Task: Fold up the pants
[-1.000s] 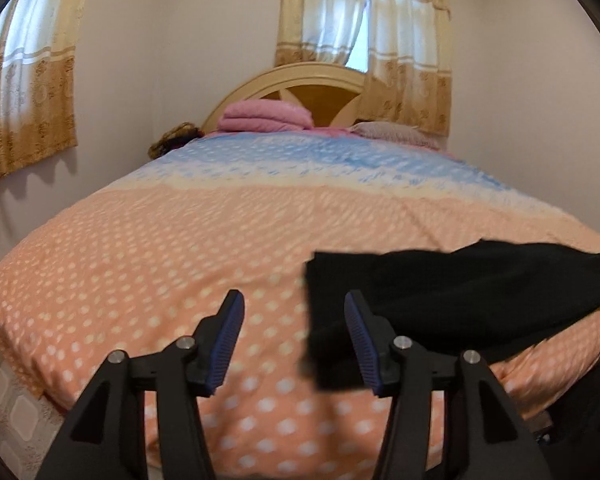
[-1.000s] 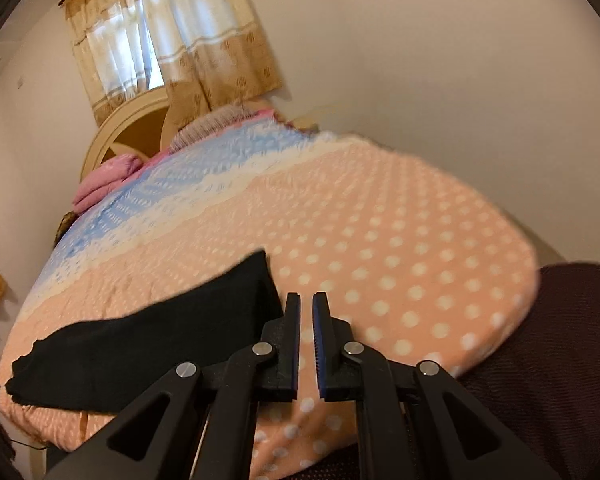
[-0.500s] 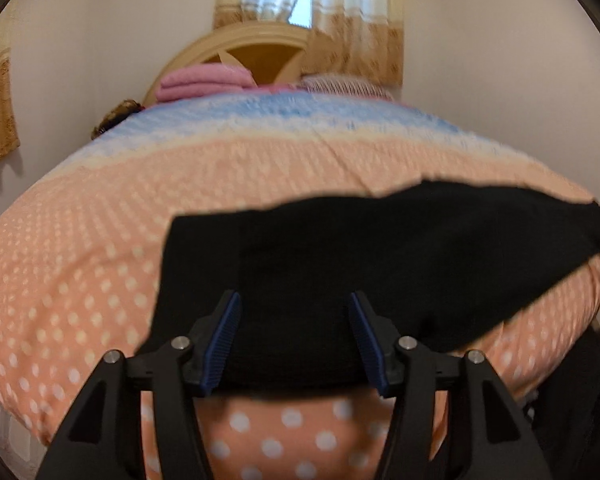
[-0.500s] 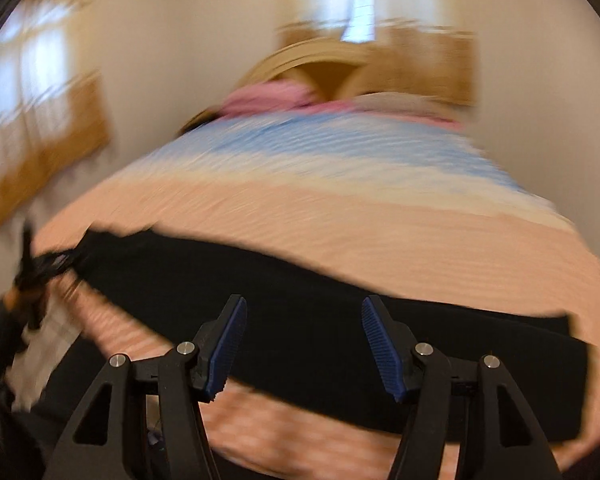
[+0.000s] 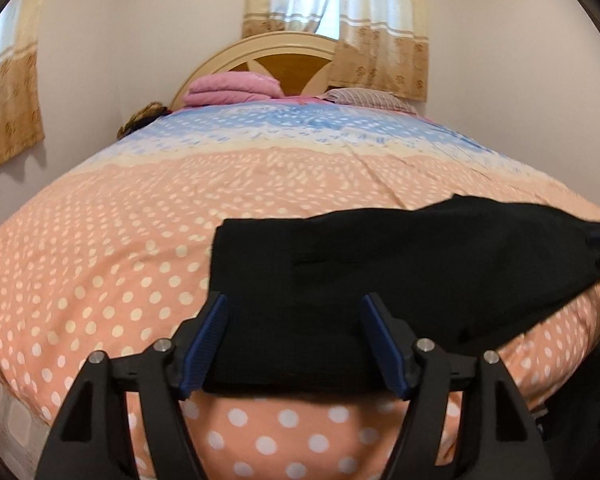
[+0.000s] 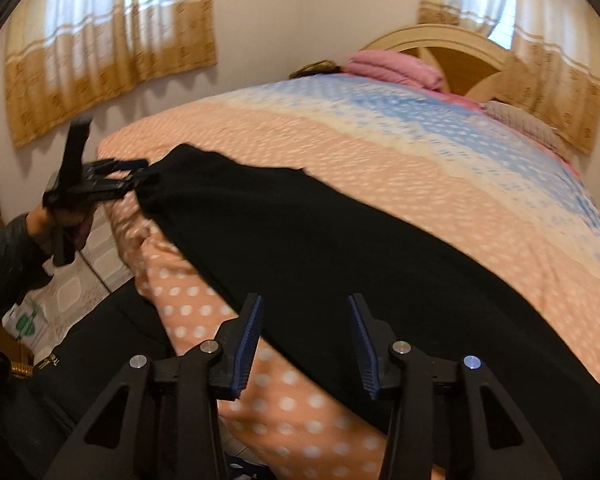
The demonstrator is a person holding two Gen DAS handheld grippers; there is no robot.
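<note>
Black pants (image 5: 380, 264) lie stretched along the near edge of the orange dotted bed (image 5: 140, 220). My left gripper (image 5: 295, 300) hovers over their left end with its jaws opening. The cloth lies under and between the blue pads (image 5: 210, 340), and none of it is pinched. In the right wrist view the pants (image 6: 320, 240) run from upper left to lower right. My right gripper (image 6: 305, 300) is over their near long edge, its jaws closing with a clear gap between them. The left gripper (image 6: 140, 172) shows there at the far end of the pants, held by a hand (image 6: 60, 220).
A folded pink blanket (image 5: 232, 88) and a pillow (image 5: 368, 98) lie by the wooden headboard (image 5: 284, 52). Curtains (image 6: 108, 40) hang on the walls. Tiled floor (image 6: 80, 272) and a dark bag-like thing (image 6: 60, 392) are beside the bed's near corner.
The left gripper moved over the end of the pants and its jaws widened. The right gripper went from shut to open and swung left across the bed to the pants' near edge.
</note>
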